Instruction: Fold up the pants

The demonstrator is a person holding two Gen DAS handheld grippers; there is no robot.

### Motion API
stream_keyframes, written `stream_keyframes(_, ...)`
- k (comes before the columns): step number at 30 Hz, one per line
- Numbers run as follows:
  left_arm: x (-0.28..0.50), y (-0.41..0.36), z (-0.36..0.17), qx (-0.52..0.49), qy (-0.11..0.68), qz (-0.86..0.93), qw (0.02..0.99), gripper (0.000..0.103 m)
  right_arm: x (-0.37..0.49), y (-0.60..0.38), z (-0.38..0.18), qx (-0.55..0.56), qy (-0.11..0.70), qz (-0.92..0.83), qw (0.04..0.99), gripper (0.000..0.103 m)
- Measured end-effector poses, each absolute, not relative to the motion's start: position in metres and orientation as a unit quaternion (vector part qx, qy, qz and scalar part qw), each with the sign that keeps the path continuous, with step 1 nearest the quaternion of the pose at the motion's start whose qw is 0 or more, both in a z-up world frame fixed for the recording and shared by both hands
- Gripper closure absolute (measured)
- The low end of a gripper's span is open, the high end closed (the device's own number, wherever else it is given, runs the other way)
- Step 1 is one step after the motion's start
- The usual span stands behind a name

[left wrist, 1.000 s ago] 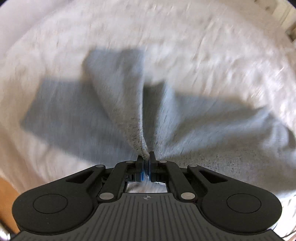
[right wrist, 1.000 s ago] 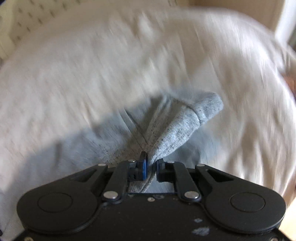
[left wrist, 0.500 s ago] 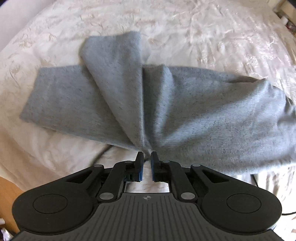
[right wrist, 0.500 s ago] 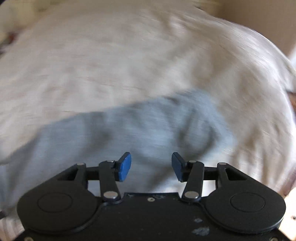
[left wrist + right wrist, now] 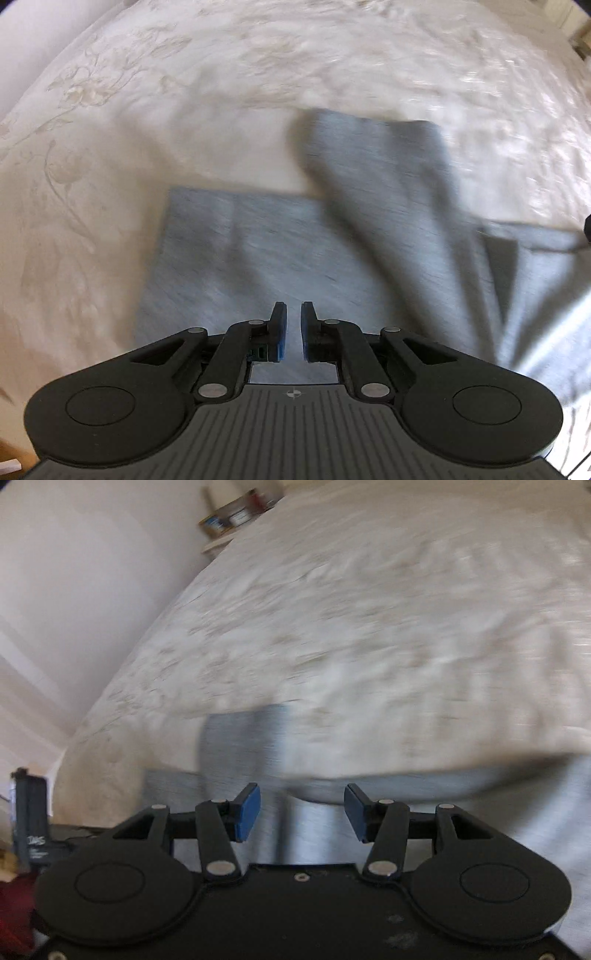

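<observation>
Grey sweatpants (image 5: 280, 240) lie on a white patterned bedspread (image 5: 147, 110). In the left wrist view one leg lies flat ahead and the other (image 5: 388, 177) crosses over it toward the upper right. My left gripper (image 5: 293, 321) hovers over the near edge of the flat leg, its jaws a narrow gap apart and empty. In the right wrist view the pants (image 5: 243, 746) show as a blurred grey strip along the bed's near side. My right gripper (image 5: 301, 812) is wide open and empty above them.
A white wall (image 5: 74, 590) runs along the left of the bed. A small shelf with items (image 5: 236, 517) stands at the bed's far corner. A black device (image 5: 31, 830) and something dark red (image 5: 14, 915) sit at the lower left.
Both grippers let go of the pants. The left one has slid left over the flat leg. The right one opened wide and swung left toward the wall.
</observation>
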State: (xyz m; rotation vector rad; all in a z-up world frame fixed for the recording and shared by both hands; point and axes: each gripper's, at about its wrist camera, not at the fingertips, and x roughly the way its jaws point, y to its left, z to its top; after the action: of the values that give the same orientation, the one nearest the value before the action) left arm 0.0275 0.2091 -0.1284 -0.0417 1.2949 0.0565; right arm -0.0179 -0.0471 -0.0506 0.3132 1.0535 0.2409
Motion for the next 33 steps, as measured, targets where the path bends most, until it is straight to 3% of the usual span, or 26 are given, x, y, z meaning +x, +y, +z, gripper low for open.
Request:
stream_keyframes(5,0.031,0.248,-0.165,-0.003,0.649,-0.009,0.760,0.094,0.031,-0.003,-0.089,0.140,0.524,0.102,0.834,0.047)
stream_keyframes(11,0.024,0.258,-0.163,-0.024,0.647,-0.045,0.761,0.094,0.074,0.017,-0.134,0.173,0.559,0.087,0.806,0.045)
stream_keyframes(12,0.023,0.257,-0.163,-0.026,0.646,-0.047,0.761,0.094,0.081,0.021,-0.141,0.180,0.564,0.090,0.801,0.050)
stream_keyframes(13,0.022,0.257,-0.163,-0.027,0.646,-0.048,0.761,0.094,0.086,0.022,-0.147,0.187,0.570,0.094,0.794,0.064)
stream_keyframes(14,0.022,0.258,-0.163,-0.029,0.646,-0.050,0.761,0.094,0.090,0.025,-0.151,0.197,0.578,0.102,0.785,0.100)
stream_keyframes(16,0.022,0.261,-0.162,-0.032,0.646,-0.055,0.761,0.094,0.102,0.031,-0.143,0.199,0.585,0.110,0.779,0.098)
stream_keyframes(22,0.018,0.275,-0.156,-0.061,0.645,-0.074,0.758,0.094,0.095,0.056,0.019,0.132,0.427,0.173,0.878,0.097)
stream_keyframes(25,0.015,0.289,-0.150,-0.083,0.641,-0.077,0.759,0.094,0.069,0.081,0.062,0.084,0.377,0.201,0.900,0.097)
stream_keyframes(28,0.013,0.310,-0.141,-0.102,0.632,-0.062,0.766,0.094,0.033,0.122,0.044,0.022,0.366,0.220,0.904,0.097)
stream_keyframes(33,0.010,0.343,-0.128,-0.133,0.614,-0.005,0.778,0.094,-0.030,0.201,-0.078,-0.050,0.441,0.234,0.865,0.097)
